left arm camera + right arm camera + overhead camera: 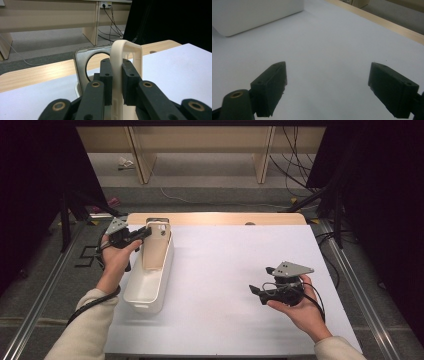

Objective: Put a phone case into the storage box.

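Observation:
A cream phone case stands upright in the far end of a white bin at the table's left. My left gripper is shut on the case's upper edge. In the left gripper view the two black pads press on both sides of the cream case. Right behind it is a grey flat piece with a round hole. My right gripper is held low over the white table top at the right, pointing left. Its jaws stand wide open with nothing between them.
The white bin is long and narrow and runs front to back. The white table cover ends at a wooden strip along the far edge. Dark stands and cables flank the table on both sides.

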`<control>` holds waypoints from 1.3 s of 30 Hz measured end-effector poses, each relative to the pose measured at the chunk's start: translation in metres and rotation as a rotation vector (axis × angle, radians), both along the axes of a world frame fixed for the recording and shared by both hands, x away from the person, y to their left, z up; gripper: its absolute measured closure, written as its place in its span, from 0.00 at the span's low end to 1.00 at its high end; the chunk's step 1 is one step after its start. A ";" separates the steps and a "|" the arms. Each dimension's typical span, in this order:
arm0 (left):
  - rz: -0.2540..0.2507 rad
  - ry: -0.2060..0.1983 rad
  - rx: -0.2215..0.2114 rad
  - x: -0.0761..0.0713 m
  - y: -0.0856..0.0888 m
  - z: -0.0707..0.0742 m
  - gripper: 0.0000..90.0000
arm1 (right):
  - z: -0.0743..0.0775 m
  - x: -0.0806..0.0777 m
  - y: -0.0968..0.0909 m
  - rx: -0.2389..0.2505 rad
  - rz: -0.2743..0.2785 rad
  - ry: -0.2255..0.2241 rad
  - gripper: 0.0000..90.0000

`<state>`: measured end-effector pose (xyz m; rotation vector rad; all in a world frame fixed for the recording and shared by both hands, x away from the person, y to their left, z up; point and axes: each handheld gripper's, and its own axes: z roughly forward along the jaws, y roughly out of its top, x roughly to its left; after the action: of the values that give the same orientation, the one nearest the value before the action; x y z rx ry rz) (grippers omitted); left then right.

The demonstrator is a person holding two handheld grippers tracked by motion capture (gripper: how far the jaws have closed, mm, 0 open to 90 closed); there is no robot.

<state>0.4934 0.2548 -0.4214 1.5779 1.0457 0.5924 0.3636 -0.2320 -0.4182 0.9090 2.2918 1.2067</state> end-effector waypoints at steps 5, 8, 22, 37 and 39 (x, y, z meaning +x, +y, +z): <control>0.006 0.006 0.003 0.001 0.001 -0.001 0.89 | 0.000 0.000 0.000 0.001 -0.001 0.002 0.18; 0.007 0.008 0.016 0.002 0.001 -0.001 0.89 | 0.000 0.000 0.000 0.002 -0.003 0.003 0.18; 0.025 0.021 0.090 0.009 0.000 0.000 0.86 | 0.000 0.000 0.000 0.002 0.000 0.003 0.18; 0.051 0.028 0.182 0.015 -0.003 0.002 0.79 | -0.001 0.000 0.000 0.003 0.001 0.004 0.18; 0.057 0.025 0.191 0.016 -0.004 0.003 0.79 | 0.000 0.000 0.000 0.003 0.002 0.003 0.18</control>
<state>0.5090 0.2507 -0.4179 1.7297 1.0808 0.7309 0.3637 -0.2317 -0.4187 0.9112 2.2940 1.2111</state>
